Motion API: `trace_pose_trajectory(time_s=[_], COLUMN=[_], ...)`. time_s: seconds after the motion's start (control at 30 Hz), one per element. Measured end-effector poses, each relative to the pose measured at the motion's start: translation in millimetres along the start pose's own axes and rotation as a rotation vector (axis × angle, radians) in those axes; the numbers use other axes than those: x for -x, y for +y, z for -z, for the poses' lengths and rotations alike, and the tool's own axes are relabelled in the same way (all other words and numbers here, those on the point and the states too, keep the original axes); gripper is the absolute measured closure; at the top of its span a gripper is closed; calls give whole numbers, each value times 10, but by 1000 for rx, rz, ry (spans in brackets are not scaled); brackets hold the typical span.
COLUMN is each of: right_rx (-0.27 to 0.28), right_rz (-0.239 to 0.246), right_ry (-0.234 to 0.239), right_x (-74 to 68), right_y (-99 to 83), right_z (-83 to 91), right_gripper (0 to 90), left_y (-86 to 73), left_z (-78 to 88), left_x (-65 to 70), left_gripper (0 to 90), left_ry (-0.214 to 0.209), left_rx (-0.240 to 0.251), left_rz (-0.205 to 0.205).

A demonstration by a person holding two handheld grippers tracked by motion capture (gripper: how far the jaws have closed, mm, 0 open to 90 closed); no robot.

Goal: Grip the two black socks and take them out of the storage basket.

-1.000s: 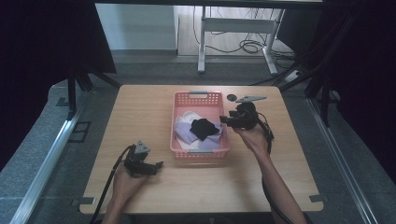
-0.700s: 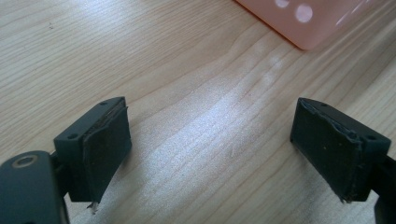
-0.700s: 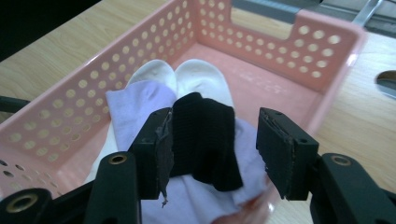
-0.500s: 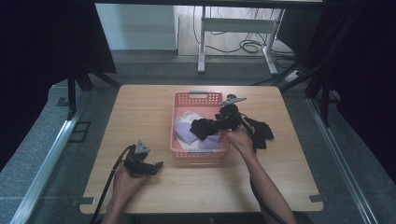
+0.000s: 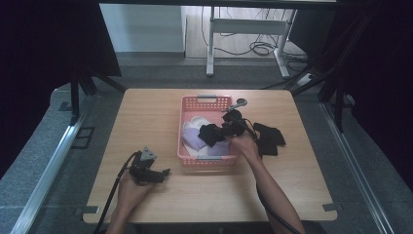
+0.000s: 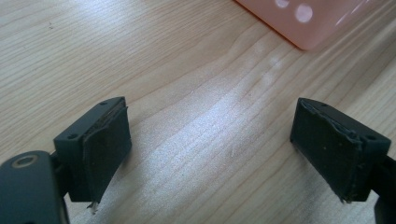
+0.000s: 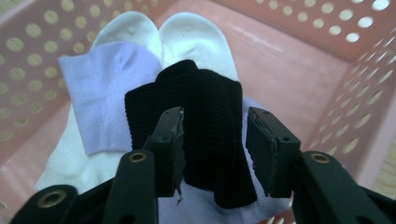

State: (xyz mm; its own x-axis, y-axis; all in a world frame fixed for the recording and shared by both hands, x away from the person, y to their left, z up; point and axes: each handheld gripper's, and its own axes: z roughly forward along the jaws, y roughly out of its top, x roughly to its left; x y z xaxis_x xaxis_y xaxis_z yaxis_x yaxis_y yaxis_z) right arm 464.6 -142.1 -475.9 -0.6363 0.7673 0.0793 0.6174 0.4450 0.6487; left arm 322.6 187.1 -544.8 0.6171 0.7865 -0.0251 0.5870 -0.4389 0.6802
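The high view looks forward and down over the whole table [image 5: 146, 117] from the person's side. Each gripper view looks closely along its own jaws; the right one shares the pink basket [image 7: 299, 51] [image 5: 214, 101] with the high view.

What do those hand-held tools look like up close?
Each tool is black. The left tool carries a grey three-cornered plate on top and trails a black cable; its two jaws end in flat, rectangular black pads with frayed edges and small screw holes. The right tool has the same pads, on black arms with brass-ringed pivots. The forearms are bare, no sleeves in view.
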Motion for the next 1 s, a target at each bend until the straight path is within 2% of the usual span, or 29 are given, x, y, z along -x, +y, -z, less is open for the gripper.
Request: trace_pose_trajectory(time_s=[0.17, 0.27, 0.3, 0.37, 0.47, 0.67, 1.0], right_rx=[-32, -43, -57, -53, -48, 1, 83], right_rz=[15, 26, 33, 32, 29, 39, 63], right_ry=[-20, -23, -31, -25, -12, 2, 10], right_x=[-5, -10, -18, -19, -21, -61, -152], right_y=[17, 17, 18, 18, 19, 71, 222], right_z=[-10, -10, -10, 3, 13, 104, 401], right_gripper=[642, 740, 809, 840, 848, 853, 853], left_y=[0, 0, 0, 0, 0, 0, 0], left_z=[0, 0, 0, 0, 0, 0, 0], left_x=[0, 0, 0, 0, 0, 0, 1], left_gripper=[120, 120, 120, 120, 120, 120, 120], left_ry=[0, 0, 0, 0, 0, 0, 0], left_rx=[0, 0, 0, 0, 0, 0, 0], left_rz=[0, 0, 0, 0, 0, 0, 0])
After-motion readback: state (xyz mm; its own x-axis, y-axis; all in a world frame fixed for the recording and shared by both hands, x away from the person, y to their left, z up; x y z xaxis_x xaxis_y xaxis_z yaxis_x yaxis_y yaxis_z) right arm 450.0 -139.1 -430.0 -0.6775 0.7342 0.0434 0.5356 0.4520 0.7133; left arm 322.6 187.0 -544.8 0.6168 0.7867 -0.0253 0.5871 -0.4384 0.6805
